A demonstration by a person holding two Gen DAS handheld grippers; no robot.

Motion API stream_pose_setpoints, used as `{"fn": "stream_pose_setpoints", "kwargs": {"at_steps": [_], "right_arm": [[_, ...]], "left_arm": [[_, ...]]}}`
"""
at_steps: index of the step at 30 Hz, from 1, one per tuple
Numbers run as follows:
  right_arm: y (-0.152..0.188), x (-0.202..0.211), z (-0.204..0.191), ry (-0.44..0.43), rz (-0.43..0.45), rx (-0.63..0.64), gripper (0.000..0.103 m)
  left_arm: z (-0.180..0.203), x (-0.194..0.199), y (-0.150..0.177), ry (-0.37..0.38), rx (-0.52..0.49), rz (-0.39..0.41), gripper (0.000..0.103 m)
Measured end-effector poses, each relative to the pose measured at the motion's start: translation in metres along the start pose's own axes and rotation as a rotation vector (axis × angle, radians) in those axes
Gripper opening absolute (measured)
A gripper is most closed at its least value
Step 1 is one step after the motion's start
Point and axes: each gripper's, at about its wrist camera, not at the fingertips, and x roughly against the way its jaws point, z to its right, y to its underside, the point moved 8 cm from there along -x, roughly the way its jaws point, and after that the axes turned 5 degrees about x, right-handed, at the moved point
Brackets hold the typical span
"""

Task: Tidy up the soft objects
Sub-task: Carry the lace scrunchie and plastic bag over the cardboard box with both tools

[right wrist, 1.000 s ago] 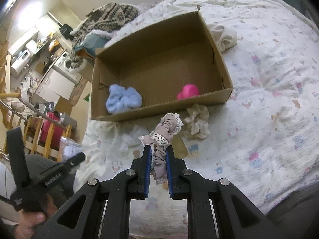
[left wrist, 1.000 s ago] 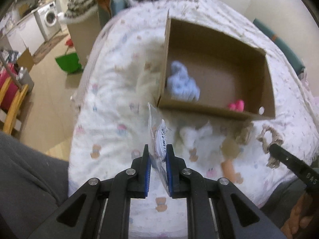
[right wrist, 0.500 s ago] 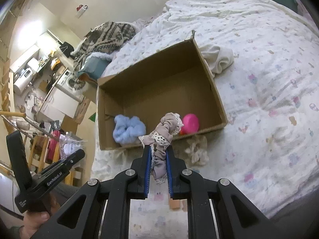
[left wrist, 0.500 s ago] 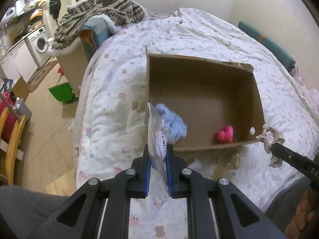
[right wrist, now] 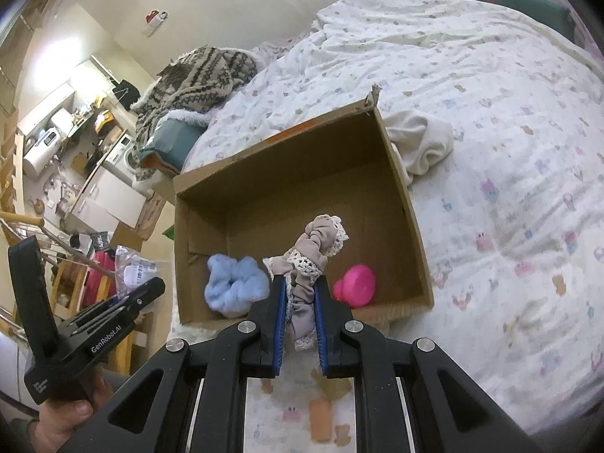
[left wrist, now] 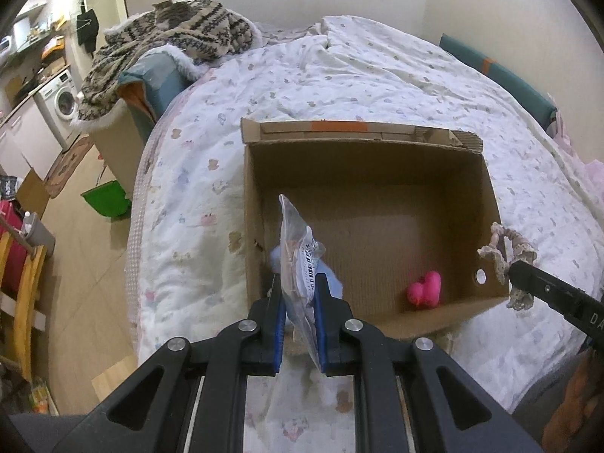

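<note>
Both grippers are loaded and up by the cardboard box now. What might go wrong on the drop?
The left gripper grips a thin clear packet at its lower edge; slick plastic might slip out early, short of the cardboard box.

The right gripper pinches a lace-trimmed scrunchie; its lace could snag on the pads and not drop.

Both hang near the box's near wall, so either item may land outside on the bedspread.

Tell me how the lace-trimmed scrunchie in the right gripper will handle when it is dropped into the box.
The scrunchie looks floppy: it bunches and droops between the right gripper pads. Being gathered fabric, it is probably light and should land softly in the box without rolling. The lace trim might snag on the pads at release.
</note>
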Motion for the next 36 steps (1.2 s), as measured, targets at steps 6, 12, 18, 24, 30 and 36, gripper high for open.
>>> {"fn": "stream_pose_setpoints", "kwargs": {"at_steps": [6,12,18,24,30,36], "right_arm": [[-0.015,-0.014,0.003,0.013,0.000,0.019,0.016],[-0.023,-0.029,0.010,0.027,-0.006,0.019,0.016],[-0.023,-0.041,0.017,0.025,-0.013,0.001,0.016],[-0.020,-0.052,0.021,0.030,-0.029,-0.003,0.016],[-0.015,-0.057,0.024,0.061,-0.044,0.009,0.016],[-0.015,-0.058,0.025,0.062,-0.049,0.024,0.016]], "left_arm": [[0.008,-0.018,-0.009,-0.003,-0.017,-0.004,0.013],[0.009,-0.044,-0.010,-0.019,-0.014,-0.031,0.013],[0.004,-0.065,-0.008,-0.023,0.008,-0.050,0.012],[0.009,-0.076,-0.007,0.022,0.028,-0.059,0.013],[0.021,-0.084,0.000,0.049,-0.013,-0.063,0.013],[0.022,-0.085,0.000,0.043,-0.027,-0.056,0.013]]}}
